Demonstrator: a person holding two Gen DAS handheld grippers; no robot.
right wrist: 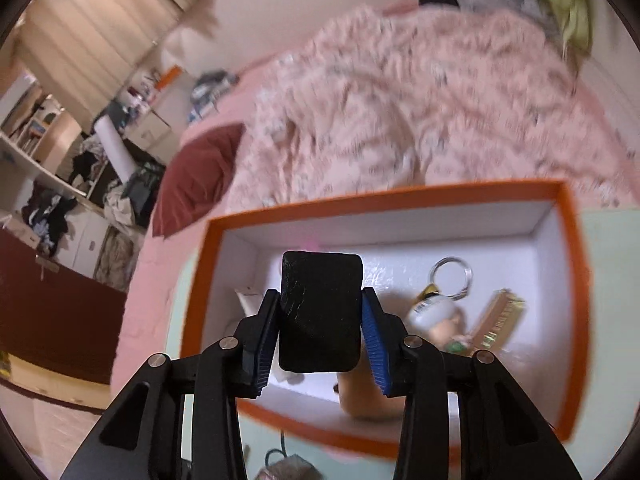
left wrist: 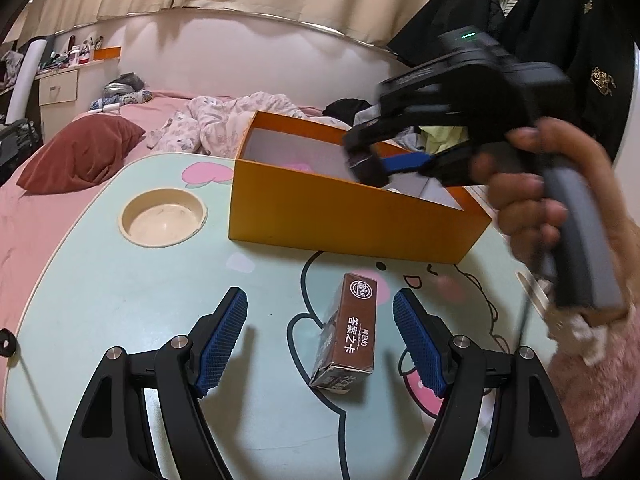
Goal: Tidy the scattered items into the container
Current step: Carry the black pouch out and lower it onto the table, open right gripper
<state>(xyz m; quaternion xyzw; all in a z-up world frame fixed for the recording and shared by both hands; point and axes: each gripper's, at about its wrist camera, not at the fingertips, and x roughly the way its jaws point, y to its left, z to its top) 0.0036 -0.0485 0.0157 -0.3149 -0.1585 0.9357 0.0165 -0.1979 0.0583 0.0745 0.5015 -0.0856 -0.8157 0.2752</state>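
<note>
The right gripper point(right wrist: 320, 320), clamped on a black block point(right wrist: 320, 312), hangs over the orange box point(right wrist: 400, 200) (blurred inside), while the left gripper point(left wrist: 320, 344) stands wide apart around a brown carton point(left wrist: 352, 332) at the box's six o'clock.

The only print I can read is on the brown carton point(left wrist: 349, 336) lying just in front of my orange box point(left wrist: 352, 216) — white characters "答案之卡" down its top face, under a round seal too small to read.

Orange box point(right wrist: 400, 196), white inside; black block point(right wrist: 320, 312).
</note>
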